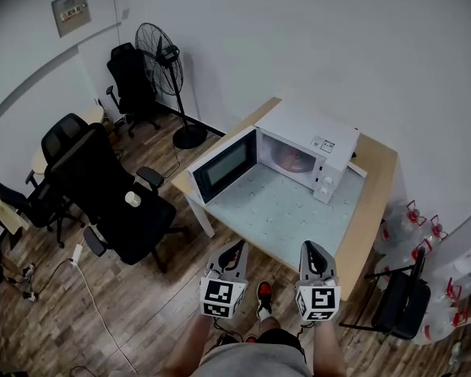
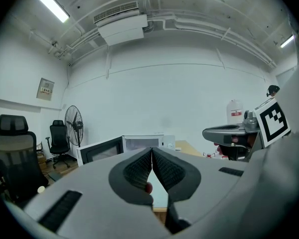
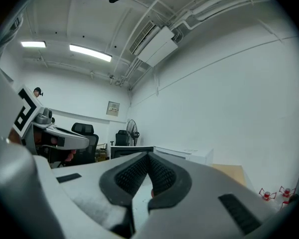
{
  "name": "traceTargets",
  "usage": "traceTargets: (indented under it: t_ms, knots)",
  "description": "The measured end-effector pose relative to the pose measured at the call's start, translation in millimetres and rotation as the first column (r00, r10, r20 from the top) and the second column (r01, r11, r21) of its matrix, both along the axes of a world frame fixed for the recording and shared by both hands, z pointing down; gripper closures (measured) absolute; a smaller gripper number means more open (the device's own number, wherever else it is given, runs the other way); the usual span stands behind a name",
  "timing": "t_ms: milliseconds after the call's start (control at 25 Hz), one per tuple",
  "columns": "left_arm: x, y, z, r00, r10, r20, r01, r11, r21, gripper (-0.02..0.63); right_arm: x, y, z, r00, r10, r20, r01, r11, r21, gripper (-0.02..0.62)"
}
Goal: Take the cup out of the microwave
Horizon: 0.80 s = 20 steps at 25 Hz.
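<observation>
A white microwave (image 1: pixel 314 144) stands at the far end of the table (image 1: pixel 373 210) with its door (image 1: pixel 224 166) swung open to the left. Inside the cavity I make out a pale reddish cup (image 1: pixel 290 161). My left gripper (image 1: pixel 237 251) and right gripper (image 1: pixel 311 250) hover side by side off the table's near edge, pointing toward the microwave and well short of it. Both are shut with nothing between the pads. In the left gripper view the left gripper (image 2: pixel 152 150) faces the microwave (image 2: pixel 142 143). The right gripper (image 3: pixel 148 156) likewise has the microwave (image 3: pixel 184 154) ahead.
Black office chairs (image 1: pixel 114 199) stand left of the table, with a pedestal fan (image 1: pixel 169 69) behind them. Another black chair (image 1: pixel 400 301) and several water bottles (image 1: pixel 412 218) sit to the right. A cable (image 1: pixel 94 305) runs across the wooden floor.
</observation>
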<state>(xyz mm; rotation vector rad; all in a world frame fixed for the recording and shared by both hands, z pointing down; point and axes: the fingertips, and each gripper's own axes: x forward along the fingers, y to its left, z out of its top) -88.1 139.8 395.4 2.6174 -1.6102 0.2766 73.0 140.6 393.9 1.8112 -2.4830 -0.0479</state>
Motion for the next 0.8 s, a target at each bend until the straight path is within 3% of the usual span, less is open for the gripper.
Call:
traceTargets:
  t_ms: [360,800]
  knots:
    - [6.8,-105.1,16.0,1.000,0.011,0.005,-0.011,0.999,-0.037,0.583,10.2,-104.0,17.6,1.000,0.025,0.011,-0.025,0.999,-0.040,0.577]
    - [41.9,-212.3,46.4,0.997,0.072,-0.011,-0.072,0.994,-0.087,0.583,31.6,-202.5,56.8,0.999,0.050,0.000,-0.050,0.991,-0.125,0.577]
